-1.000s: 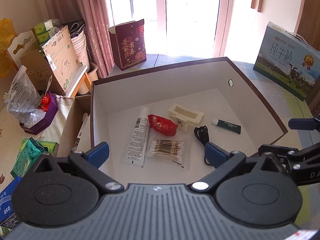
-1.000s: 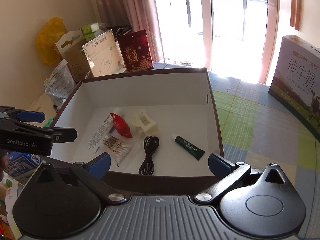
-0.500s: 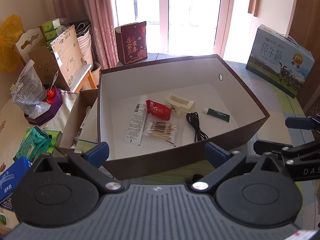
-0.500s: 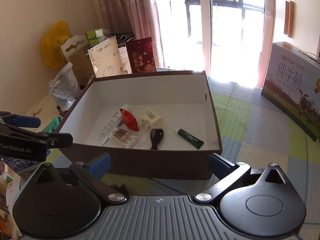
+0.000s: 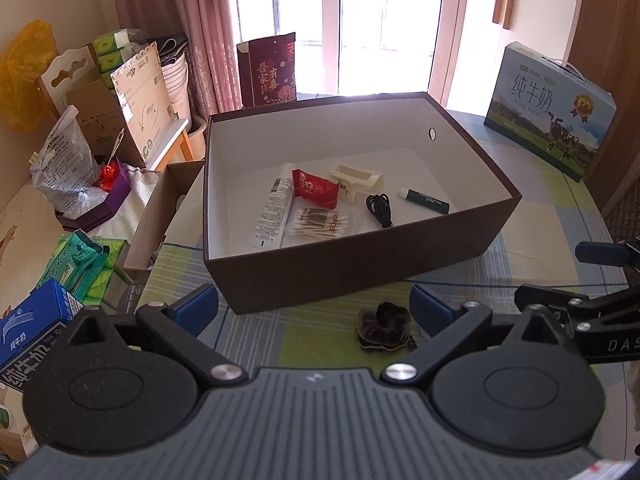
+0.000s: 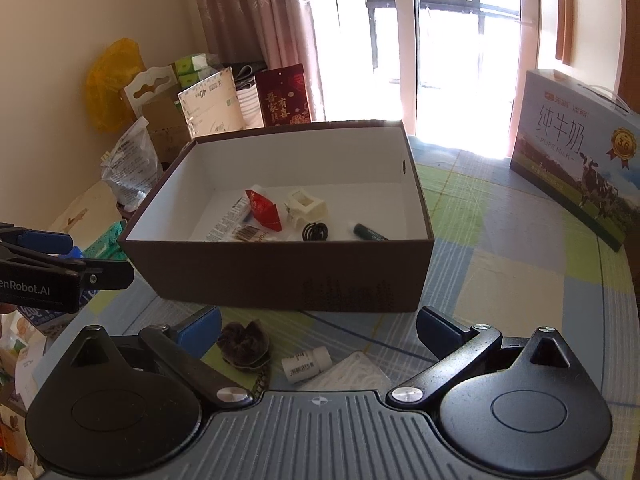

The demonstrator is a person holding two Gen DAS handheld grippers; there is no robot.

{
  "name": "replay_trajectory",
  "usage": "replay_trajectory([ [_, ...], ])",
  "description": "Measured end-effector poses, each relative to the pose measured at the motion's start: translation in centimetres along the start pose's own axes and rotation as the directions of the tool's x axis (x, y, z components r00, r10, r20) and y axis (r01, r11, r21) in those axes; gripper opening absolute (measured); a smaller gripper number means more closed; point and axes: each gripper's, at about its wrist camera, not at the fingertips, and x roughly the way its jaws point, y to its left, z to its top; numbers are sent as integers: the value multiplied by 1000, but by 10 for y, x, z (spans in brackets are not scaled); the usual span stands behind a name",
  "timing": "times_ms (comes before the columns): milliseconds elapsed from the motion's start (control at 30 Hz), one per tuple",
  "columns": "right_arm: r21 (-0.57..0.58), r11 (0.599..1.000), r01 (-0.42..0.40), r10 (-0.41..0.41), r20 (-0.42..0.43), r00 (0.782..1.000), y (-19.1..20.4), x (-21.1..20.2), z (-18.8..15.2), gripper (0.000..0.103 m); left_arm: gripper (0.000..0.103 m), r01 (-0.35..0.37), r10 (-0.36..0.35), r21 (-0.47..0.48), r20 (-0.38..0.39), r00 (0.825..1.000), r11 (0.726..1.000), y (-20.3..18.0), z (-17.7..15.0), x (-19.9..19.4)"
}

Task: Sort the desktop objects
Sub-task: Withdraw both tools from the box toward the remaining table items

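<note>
While I hold both tools low over the checked tablecloth [image 6: 500, 272], my left gripper [image 5: 314, 308] has its jaws spread wide and empty, and my right gripper [image 6: 318, 330] is likewise wide apart with nothing between its fingers. Nearest to me, a dark scrunchie [image 5: 385, 328] lies on the cloth between the left fingers without touching them. From the right wrist view I see a small white bottle [image 6: 306, 363] on its side just beside the scrunchie, with a white packet [image 6: 356, 374] touching it. Just behind them stands the brown box [image 5: 360, 264]; inside lie a white tube [image 5: 272, 214], a red sachet [image 5: 314, 189], a bag of cotton swabs [image 5: 320, 225], a cream clip [image 5: 358, 182], a coiled black cable [image 5: 379, 209] and a green tube [image 5: 426, 201]. Farther off, a milk carton box [image 5: 550, 110] stands at the right.
</note>
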Motion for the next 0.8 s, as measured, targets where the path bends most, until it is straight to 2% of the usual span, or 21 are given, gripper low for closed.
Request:
replay_trajectory([
  [400, 0, 1000, 3, -3, -51, 999, -4, -7, -51, 101, 100, 46, -45, 12, -86, 995, 999, -8, -55, 9],
  [800, 47, 998, 34, -28, -129, 991, -17, -2, -91, 101, 100, 82, -78, 23, -162, 984, 996, -18, -85, 27],
])
